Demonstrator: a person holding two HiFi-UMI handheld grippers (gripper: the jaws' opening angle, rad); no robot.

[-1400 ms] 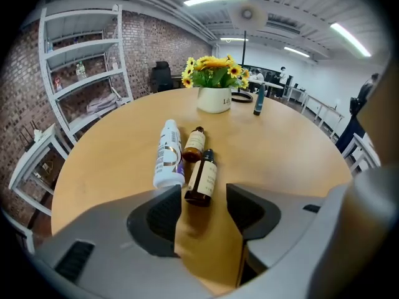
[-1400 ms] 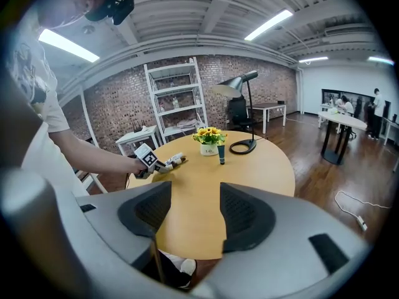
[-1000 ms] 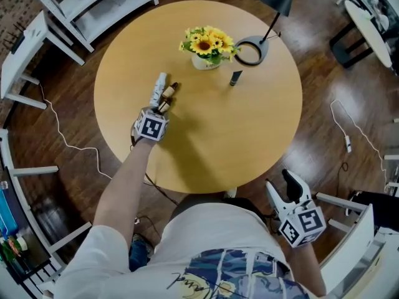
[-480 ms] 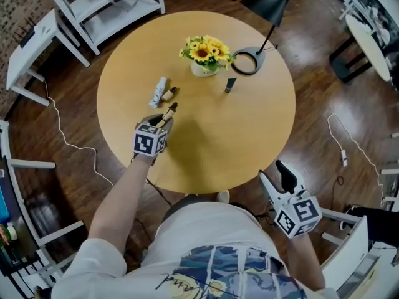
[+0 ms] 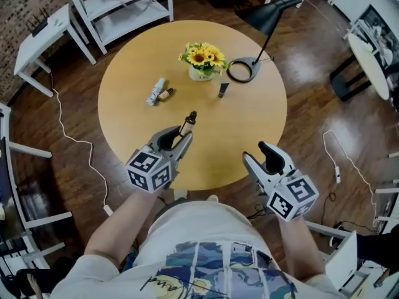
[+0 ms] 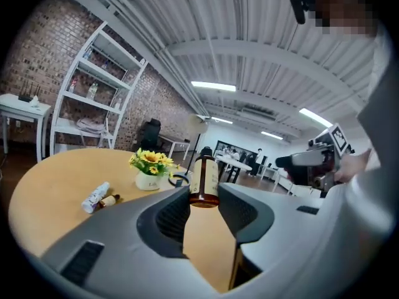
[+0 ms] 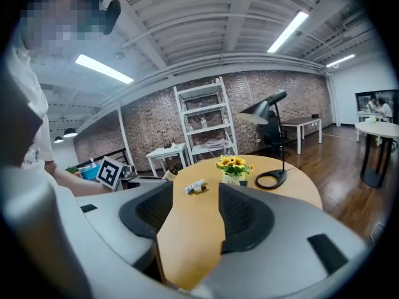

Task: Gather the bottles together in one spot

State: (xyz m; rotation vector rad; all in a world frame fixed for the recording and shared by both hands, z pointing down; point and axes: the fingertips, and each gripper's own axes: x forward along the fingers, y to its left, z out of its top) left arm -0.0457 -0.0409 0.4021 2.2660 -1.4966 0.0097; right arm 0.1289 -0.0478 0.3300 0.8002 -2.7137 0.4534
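My left gripper (image 5: pixel 181 137) is shut on a small amber bottle (image 5: pixel 187 123) with a black cap, held in the air over the near part of the round table (image 5: pixel 249 123). In the left gripper view the amber bottle (image 6: pixel 203 180) stands upright between the pads. A white bottle (image 5: pixel 154 91) and a small brown bottle (image 5: pixel 166 94) lie side by side at the table's left. A dark little bottle (image 5: pixel 222 90) stands upright near the lamp base. My right gripper (image 5: pixel 255 154) is open at the near table edge; its jaws have just been closing slightly, with nothing between them.
A pot of sunflowers (image 5: pixel 202 61) stands at the back of the table, with a black lamp base (image 5: pixel 242 69) to its right. White shelving (image 5: pixel 118 5) and small white tables surround it. A cable (image 5: pixel 68 142) runs over the wooden floor.
My left gripper has lifted the amber bottle away from the two lying bottles, rising and coming toward the near edge. My right gripper has risen to the table's edge.
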